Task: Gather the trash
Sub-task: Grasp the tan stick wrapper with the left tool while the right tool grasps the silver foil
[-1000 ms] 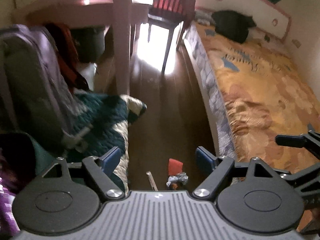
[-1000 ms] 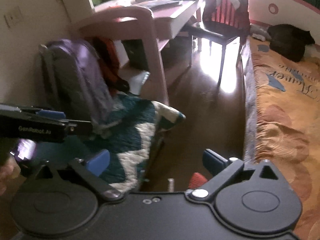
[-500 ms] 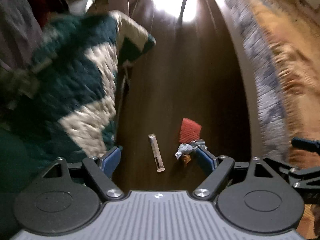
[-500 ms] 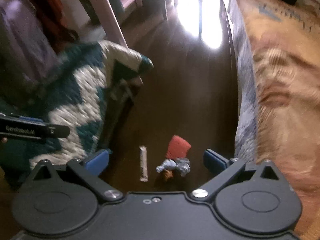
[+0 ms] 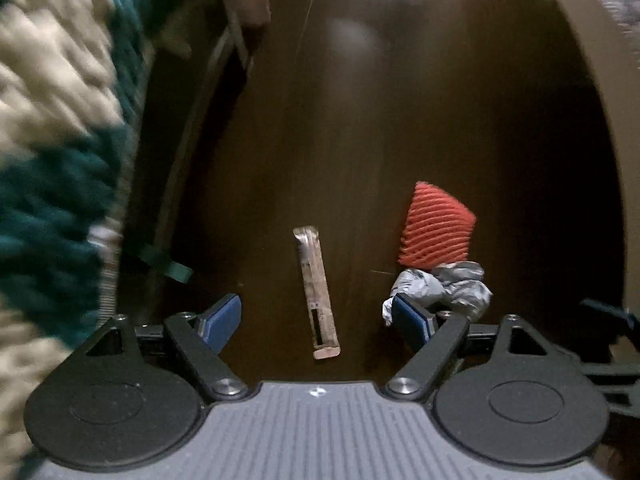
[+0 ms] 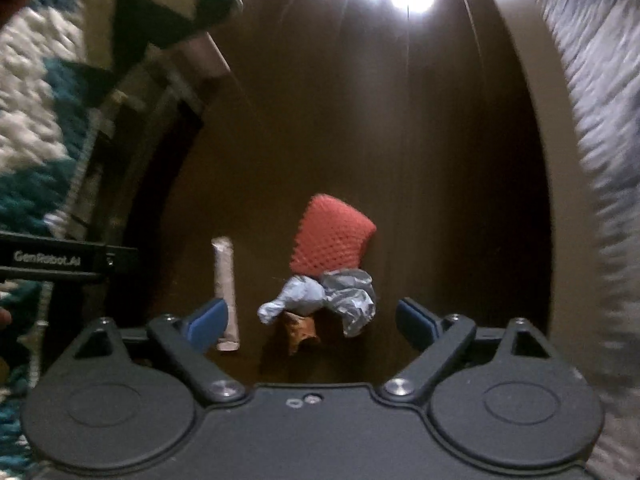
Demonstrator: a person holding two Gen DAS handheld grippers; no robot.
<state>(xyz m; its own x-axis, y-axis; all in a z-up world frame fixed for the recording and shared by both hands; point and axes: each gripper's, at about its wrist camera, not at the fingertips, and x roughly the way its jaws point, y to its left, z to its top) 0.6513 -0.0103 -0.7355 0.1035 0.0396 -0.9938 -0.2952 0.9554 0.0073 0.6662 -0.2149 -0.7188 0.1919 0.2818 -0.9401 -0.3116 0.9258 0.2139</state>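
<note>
Crumpled silver wrapper [image 6: 344,300] on dark floor [image 6: 440,160], between closing, empty right hand-held gripper [image 6: 312,320] pads; red foam net [image 6: 332,240] just beyond. Brown scrap [image 6: 300,330] visible in right view only. Paper stick [image 5: 318,292] between spread, empty left hand-held gripper [image 5: 316,318] pads.

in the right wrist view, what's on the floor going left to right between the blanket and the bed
teal and cream blanket → long paper wrapper → crumpled silver wrapper → bed edge. The red foam net lies just behind the silver wrapper, overlapping it, so it is left out of the order.
</note>
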